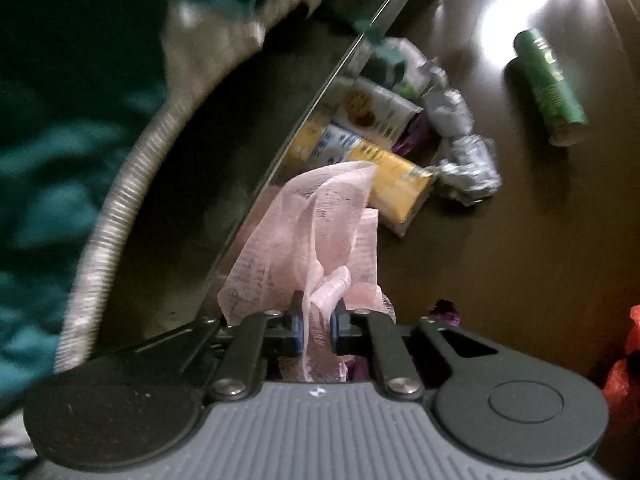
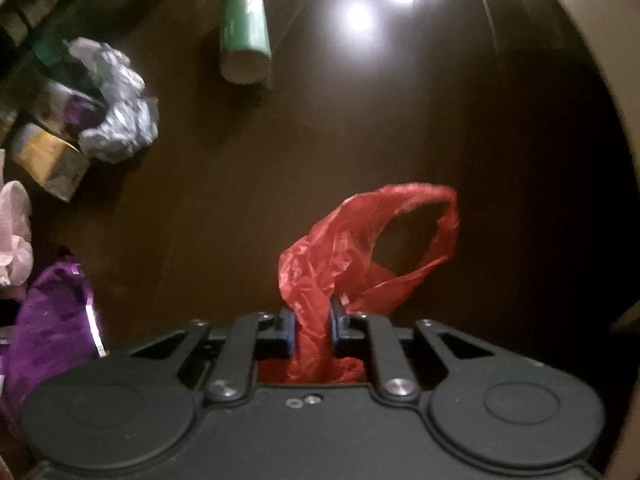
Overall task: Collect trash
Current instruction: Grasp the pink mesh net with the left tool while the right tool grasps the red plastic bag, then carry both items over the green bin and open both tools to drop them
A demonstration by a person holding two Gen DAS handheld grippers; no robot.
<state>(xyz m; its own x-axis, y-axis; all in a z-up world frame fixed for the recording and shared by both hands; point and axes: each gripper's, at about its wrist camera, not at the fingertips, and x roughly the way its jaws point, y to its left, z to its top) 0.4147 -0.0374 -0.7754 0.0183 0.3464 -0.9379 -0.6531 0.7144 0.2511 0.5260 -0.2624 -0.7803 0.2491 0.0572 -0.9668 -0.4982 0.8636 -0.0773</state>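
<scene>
The left gripper point(image 1: 318, 326) is pinching a pink mesh net point(image 1: 316, 240), a soft, open-weave foam sleeve whose long axis runs from the jaws up toward twelve o'clock, its loose end flaring and folding over near the edge of a yellow box point(image 1: 394, 178). The right gripper point(image 2: 312, 326) is pinching a red plastic bag point(image 2: 344, 256), thin, crinkled and glossy; the gathered neck sits between the jaws and the bag rises toward one o'clock, where a handle loop opens into an oval. Both pieces hang above a dark brown wooden surface point(image 1: 520, 240) that throws back a bright glare at twelve to one o'clock. In the left wrist view, the remaining litter clusters at twelve to one o'clock: the flat yellow box with its long axis slanting from ten toward four o'clock, a white printed packet point(image 1: 380, 110) just behind it, and a ball of crumpled silver foil point(image 1: 464, 152) touching the box's far end. A green cylindrical can point(image 1: 550, 86) lies on its side well apart at two o'clock, its long axis running from eleven toward five. In the right wrist view the same can point(image 2: 245, 32) lies at eleven o'clock with its pale rimmed end toward the camera, and a purple wrapper point(image 2: 52, 320), shiny and creased, lies at nine o'clock.
</scene>
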